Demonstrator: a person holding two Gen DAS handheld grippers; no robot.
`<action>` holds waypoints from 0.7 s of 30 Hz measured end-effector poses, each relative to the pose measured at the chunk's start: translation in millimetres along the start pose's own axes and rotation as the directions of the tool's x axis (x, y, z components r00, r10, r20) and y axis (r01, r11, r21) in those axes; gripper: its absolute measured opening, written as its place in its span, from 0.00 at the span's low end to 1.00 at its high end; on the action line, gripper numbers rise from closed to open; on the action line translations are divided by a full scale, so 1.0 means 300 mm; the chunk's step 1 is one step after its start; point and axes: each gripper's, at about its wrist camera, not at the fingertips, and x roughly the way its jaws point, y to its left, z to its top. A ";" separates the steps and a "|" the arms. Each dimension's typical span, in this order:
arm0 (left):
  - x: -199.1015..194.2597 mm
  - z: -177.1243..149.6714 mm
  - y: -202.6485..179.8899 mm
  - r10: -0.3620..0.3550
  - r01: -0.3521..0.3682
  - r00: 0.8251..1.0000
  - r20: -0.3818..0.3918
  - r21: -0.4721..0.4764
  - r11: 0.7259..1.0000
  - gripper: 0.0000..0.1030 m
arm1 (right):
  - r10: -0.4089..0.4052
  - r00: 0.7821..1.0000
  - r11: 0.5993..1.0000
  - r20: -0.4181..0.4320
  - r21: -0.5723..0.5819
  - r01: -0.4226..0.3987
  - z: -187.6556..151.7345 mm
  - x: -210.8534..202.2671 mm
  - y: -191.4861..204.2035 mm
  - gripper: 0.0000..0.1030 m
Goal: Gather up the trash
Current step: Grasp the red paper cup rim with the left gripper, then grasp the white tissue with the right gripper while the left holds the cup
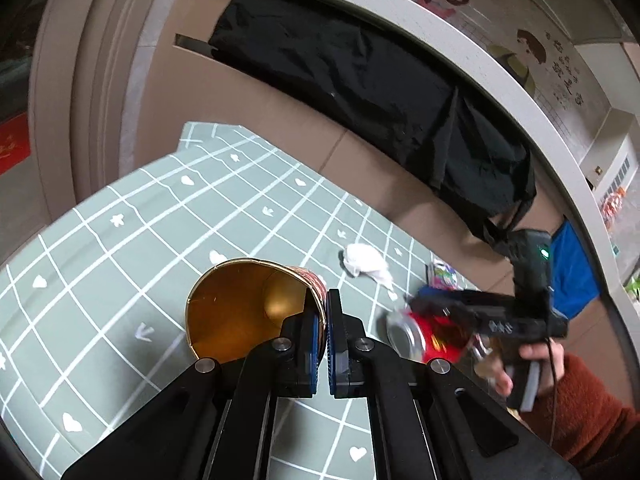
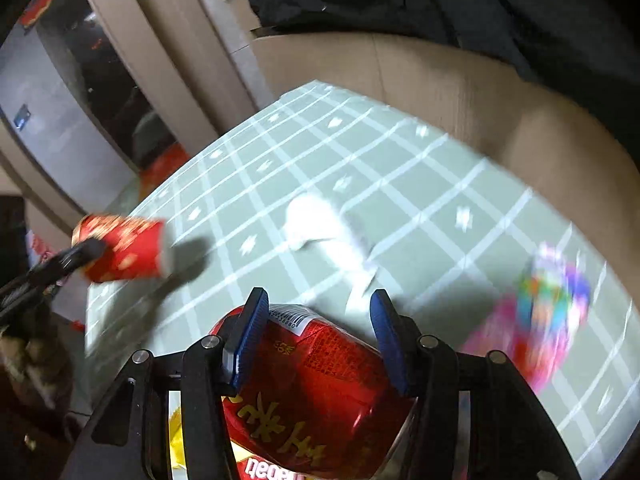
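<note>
Left claw (image 1: 323,332) first: in the left wrist view its blue-padded jaws are pinched tight on the rim wall of a red paper cup with a gold lining (image 1: 244,312), one pad inside and one outside. The cup hangs tipped over, its mouth toward the camera, above the grey-green checked cloth covering the counter (image 1: 120,248). Gripping by the rim suits a thin, light cup that would crush across its body. Beyond it a crumpled white tissue (image 1: 366,264) lies on the cloth, and a colourful printed wrapper (image 1: 442,274) lies near the far edge. To the right, a hand (image 1: 516,364) in a rust-red sleeve carries the other tool low over a dented red drink can (image 1: 424,338).

From the right wrist view, the right claw (image 2: 316,344) stands with its jaws apart on either side of that can (image 2: 320,392). The left pad looks close against the can's side, while the right pad shows a gap, so I judge no grip is made. The can lies on its side between the jaws, its barcode end pointing away, a line that lets the pads meet its curved wall. The tissue (image 2: 320,224) lies just ahead, the blurred wrapper (image 2: 548,304) to the right, and the cup (image 2: 124,250) hangs at the left in the other tool.
</note>
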 end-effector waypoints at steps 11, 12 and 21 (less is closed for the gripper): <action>-0.026 -0.037 -0.072 0.037 -0.039 0.999 0.028 0.068 0.997 0.03 | -0.209 0.976 0.966 0.066 -0.139 0.217 0.110 -0.006 0.105 0.50; -0.029 -0.037 -0.078 0.046 -0.048 0.998 0.035 0.076 0.996 0.03 | -0.214 0.976 0.966 0.045 -0.137 0.218 0.141 0.033 0.105 0.49; -0.014 -0.032 -0.101 0.076 -0.081 0.996 0.045 0.118 0.990 0.03 | -0.270 0.953 0.961 -0.135 -0.089 0.260 0.234 0.252 0.080 0.19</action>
